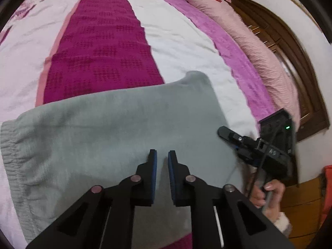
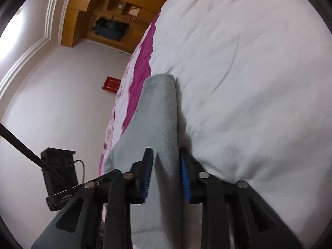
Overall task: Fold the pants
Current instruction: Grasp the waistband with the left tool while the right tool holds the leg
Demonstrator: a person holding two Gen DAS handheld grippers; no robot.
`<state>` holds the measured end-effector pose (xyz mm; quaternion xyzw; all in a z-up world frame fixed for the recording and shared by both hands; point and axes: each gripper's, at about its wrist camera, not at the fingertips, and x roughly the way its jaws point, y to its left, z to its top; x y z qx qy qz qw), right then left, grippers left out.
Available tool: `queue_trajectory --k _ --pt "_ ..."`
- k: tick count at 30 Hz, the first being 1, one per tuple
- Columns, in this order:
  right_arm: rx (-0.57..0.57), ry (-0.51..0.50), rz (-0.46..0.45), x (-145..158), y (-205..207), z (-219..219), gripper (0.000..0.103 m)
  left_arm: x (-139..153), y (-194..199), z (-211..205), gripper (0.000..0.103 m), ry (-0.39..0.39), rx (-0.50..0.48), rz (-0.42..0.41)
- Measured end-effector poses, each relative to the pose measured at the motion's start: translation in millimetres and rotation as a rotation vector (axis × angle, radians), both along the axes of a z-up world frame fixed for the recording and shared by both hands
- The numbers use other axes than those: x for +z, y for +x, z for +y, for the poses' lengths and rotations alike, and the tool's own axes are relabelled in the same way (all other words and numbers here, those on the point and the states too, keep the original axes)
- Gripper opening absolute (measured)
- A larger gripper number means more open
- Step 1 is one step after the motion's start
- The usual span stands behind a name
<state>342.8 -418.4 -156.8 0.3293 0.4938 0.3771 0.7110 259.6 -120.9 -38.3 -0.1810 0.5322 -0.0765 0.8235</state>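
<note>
The bed (image 1: 182,41) carries a striped cover in white, magenta and lilac, with a pink pillow (image 1: 244,41) along its far right side next to a dark wooden headboard (image 1: 290,47).

The grey pants (image 1: 116,128) lie on the near part of the bed, across the white and magenta stripes. The elastic waistband (image 1: 10,145) is at the left. The cloth forms one broad, fairly smooth panel, so the legs appear to be laid one over the other already; this is a judgement, since the layers cannot be counted. The right edge of the panel is a rounded fold, which the right wrist view shows as a thick doubled ridge standing clear of the white cover.

The left gripper (image 1: 161,155) hovers over the middle of the panel. Its jaws stand a narrow gap apart with nothing between them.

The right gripper (image 2: 166,157) sits at the right edge of the pants. Its jaws straddle the folded ridge at moderate width; the blue pads (image 2: 185,172) lie beside the cloth, but a firm clamp cannot be confirmed.

Assessment: at least one fold is done. The remaining work is probably a further fold toward the waistband, then flattening.
</note>
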Motion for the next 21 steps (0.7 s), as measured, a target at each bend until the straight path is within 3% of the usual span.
queue_trajectory --k 8,13,16,18,19,21 --pt "-0.068 -0.108 0.011 14.3 -5.7 5.8 0.011 -13.7 2.1 0.4 0.006 0.019 0.011 0.025" --pt "-0.075 -0.354 -0.067 54.4 -11.3 32.7 0.01 -12.1 0.8 -2.6 0.006 0.042 0.012 0.017" --pt "-0.065 -0.542 -0.173 92.5 -22.0 58.1 0.01 -4.5 -7.4 2.9 0.006 -0.003 0.024 0.006" --pt "-0.058 -0.618 -0.259 114.8 -34.1 74.4 0.01 6.4 -23.9 7.8 0.005 -0.079 0.038 -0.011" --pt "-0.055 -0.646 -0.291 123.3 -39.1 81.6 0.01 12.4 -39.7 8.6 0.005 -0.164 0.04 -0.052" --pt "-0.06 -0.689 -0.322 132.9 -45.3 92.7 0.01 11.4 -57.7 0.2 0.005 -0.219 0.025 -0.072"
